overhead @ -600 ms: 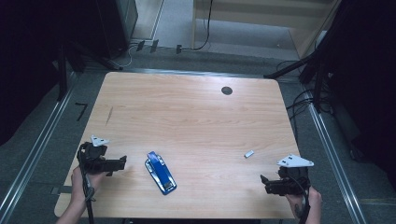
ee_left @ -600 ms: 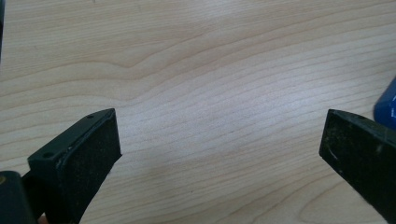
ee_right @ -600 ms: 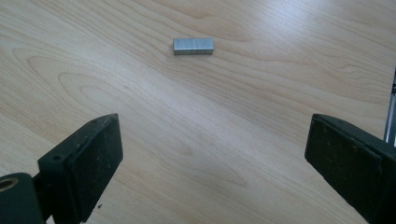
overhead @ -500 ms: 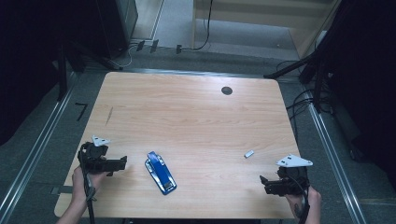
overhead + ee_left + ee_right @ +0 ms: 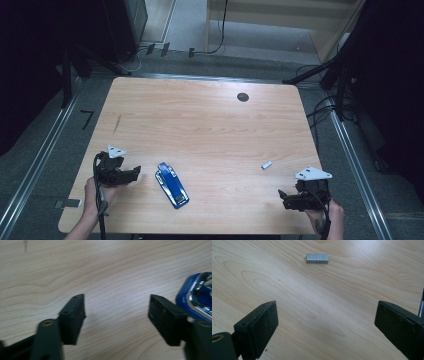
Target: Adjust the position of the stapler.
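Note:
A blue stapler [image 5: 172, 185] with a chrome top lies on the wooden table [image 5: 210, 125] near its front edge, left of centre. My left gripper [image 5: 134, 174] sits just left of it, open, and points toward it. In the left gripper view the jaws [image 5: 116, 312] stand apart over bare wood, with the stapler [image 5: 196, 296] beside the right jaw. A small grey strip of staples [image 5: 266, 164] lies right of centre. My right gripper [image 5: 283, 196] rests near the front right corner, open. In the right gripper view the wide jaws [image 5: 325, 322] hold nothing and the staple strip [image 5: 317, 258] lies ahead.
A round dark hole [image 5: 243, 97] sits in the table's far right part. A thin dark mark [image 5: 117, 124] is on the left side. Cables and metal rails run on the floor around the table. The front edge is close under both hands.

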`<move>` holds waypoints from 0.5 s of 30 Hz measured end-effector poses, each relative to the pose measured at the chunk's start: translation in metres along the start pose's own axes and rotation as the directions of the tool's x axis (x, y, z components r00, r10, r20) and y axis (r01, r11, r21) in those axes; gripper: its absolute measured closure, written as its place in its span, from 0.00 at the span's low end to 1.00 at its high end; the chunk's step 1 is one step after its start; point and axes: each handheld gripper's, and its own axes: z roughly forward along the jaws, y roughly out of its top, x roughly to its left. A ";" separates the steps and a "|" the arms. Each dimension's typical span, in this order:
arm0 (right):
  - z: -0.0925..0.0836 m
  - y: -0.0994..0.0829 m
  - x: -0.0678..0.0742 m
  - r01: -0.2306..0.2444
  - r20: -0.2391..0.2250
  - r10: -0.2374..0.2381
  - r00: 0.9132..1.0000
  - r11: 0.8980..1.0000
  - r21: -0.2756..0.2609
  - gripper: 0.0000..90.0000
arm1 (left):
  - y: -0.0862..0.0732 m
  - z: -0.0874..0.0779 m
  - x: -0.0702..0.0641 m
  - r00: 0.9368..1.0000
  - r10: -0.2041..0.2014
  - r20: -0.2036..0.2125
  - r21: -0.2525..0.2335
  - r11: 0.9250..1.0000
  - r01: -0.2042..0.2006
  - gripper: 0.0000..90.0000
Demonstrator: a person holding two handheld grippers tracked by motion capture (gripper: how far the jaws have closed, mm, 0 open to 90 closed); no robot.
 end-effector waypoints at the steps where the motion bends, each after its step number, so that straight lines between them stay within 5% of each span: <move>1: 0.000 0.000 0.000 0.001 -0.001 -0.001 1.000 1.000 0.001 0.06 | 0.000 -0.001 -0.002 1.000 0.005 0.009 -0.009 1.000 -0.005 0.41; 2: 0.001 0.001 0.001 0.007 0.000 -0.007 1.000 1.000 0.007 0.07 | 0.001 -0.001 -0.005 0.999 0.024 0.023 -0.017 1.000 -0.024 0.53; 8: 0.003 0.001 0.002 0.020 0.001 -0.020 1.000 1.000 0.014 0.07 | 0.001 -0.001 -0.017 0.994 0.079 0.070 -0.019 0.997 -0.078 0.76; 15: 0.003 0.002 0.002 0.024 0.005 -0.024 1.000 1.000 0.017 0.07 | 0.002 0.003 -0.028 0.989 0.120 0.084 -0.027 0.993 -0.118 0.90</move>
